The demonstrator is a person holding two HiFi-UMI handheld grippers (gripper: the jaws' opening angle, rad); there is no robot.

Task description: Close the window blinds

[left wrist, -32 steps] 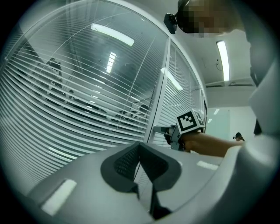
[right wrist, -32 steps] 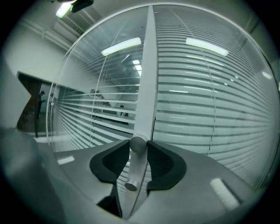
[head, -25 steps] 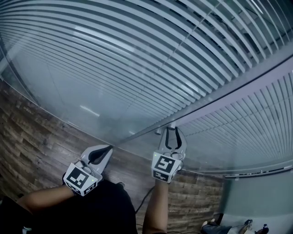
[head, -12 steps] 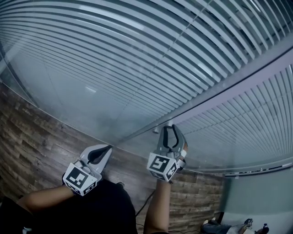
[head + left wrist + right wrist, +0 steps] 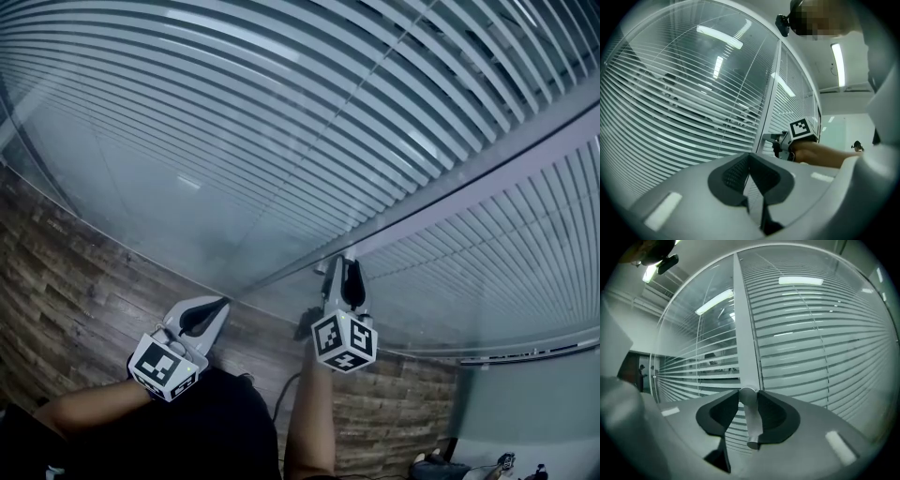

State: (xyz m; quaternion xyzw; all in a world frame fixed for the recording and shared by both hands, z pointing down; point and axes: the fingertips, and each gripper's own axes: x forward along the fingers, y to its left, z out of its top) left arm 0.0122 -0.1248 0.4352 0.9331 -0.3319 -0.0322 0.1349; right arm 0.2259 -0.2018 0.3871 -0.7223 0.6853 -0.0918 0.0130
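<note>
Horizontal slat blinds [image 5: 281,112] hang behind glass, and a second panel of blinds [image 5: 506,253] is on the right of a grey mullion [image 5: 450,202]. A small metal blind knob [image 5: 747,397] with a stub handle sticks out from the mullion [image 5: 745,333]. My right gripper [image 5: 345,264] reaches up to it with the jaws closing; the knob sits between the tips [image 5: 748,398], touching both pads. My left gripper [image 5: 221,304] hangs lower left, away from the glass, shut on nothing [image 5: 750,157]. In the left gripper view the right gripper [image 5: 780,143] is at the mullion.
Wood-pattern floor [image 5: 56,281] runs below the glass wall. A dark cable [image 5: 286,398] lies on it near my feet. A pale blue wall [image 5: 525,403] stands at the lower right with small items at its foot [image 5: 441,464]. A person [image 5: 857,146] stands far off.
My right gripper has twisted about its own axis on the knob, so its marker cube has turned and the jaws now show edge-on. The left gripper has stayed put.
</note>
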